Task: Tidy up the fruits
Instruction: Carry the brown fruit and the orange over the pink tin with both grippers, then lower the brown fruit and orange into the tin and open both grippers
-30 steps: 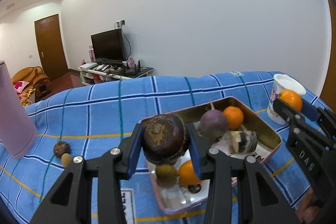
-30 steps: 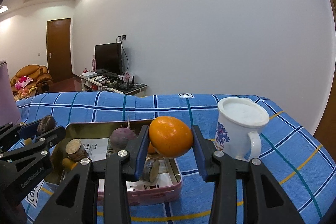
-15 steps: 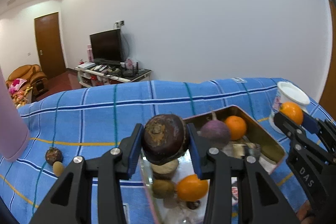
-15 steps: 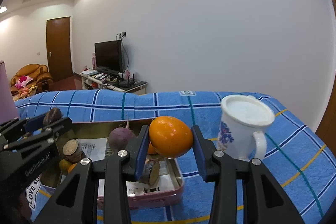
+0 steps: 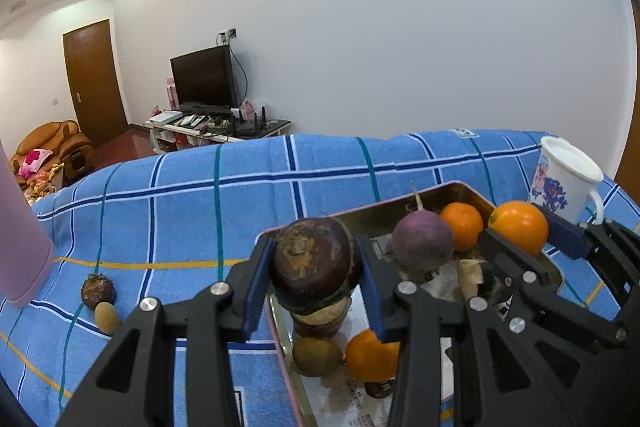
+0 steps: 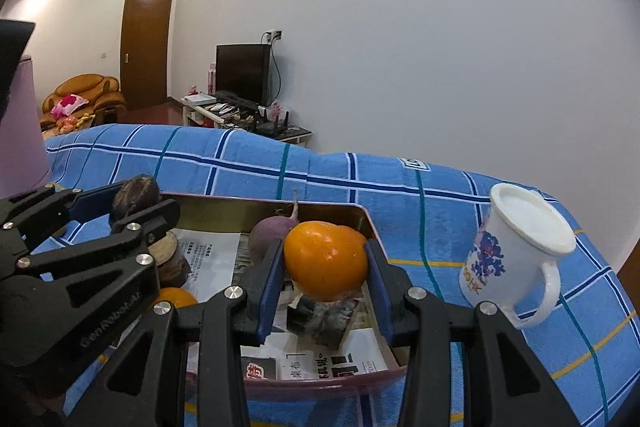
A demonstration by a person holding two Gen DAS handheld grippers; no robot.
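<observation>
Above tin tray [image 5: 468,189], left hand-held gripper [image 5: 314,273] clamping mangosteen [image 5: 312,261], right hand-held gripper [image 6: 326,269] clamping orange [image 6: 326,259]

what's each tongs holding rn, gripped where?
Left tongs: dark purple mangosteen, pads on its two opposite sides. Right tongs: orange, also clamped across its sides. Both are above the tin tray.

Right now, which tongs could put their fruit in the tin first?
Probably the right tongs: their orange already hangs over the tin. The left tongs hold the dark fruit at the tin's edge, nearly as ready.
</observation>
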